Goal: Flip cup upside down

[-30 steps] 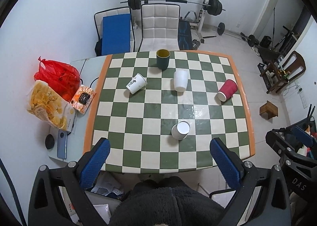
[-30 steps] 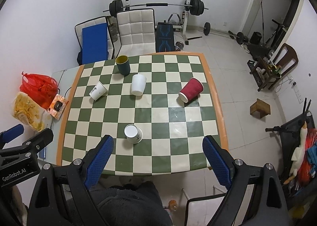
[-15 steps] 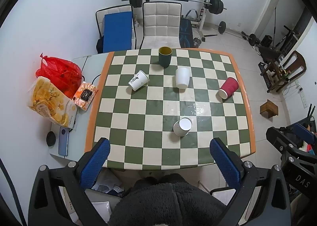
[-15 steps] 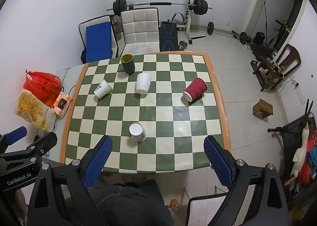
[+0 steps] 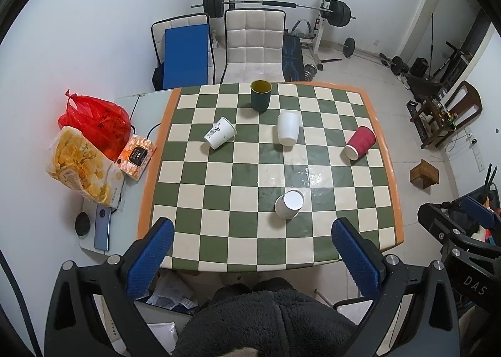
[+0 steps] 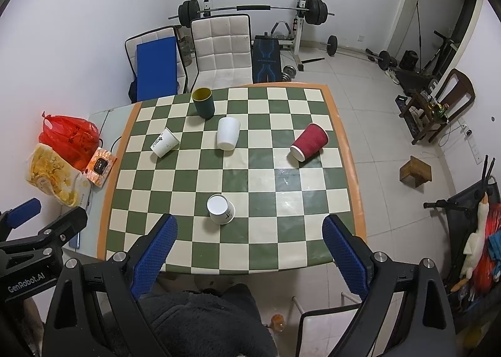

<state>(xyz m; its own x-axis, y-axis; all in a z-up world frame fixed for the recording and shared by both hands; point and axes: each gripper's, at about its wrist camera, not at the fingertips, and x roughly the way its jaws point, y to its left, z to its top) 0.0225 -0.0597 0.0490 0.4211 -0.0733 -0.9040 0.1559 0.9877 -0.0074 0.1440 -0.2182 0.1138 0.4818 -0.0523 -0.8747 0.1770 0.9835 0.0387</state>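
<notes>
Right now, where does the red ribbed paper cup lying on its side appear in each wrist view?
Left wrist view: the red ribbed paper cup lies right of centre, near the table's right orange border.
Right wrist view: the same cup lies right of centre, mouth facing lower left.
Shared landmark: the upright dark green cup at the table's far edge.
</notes>
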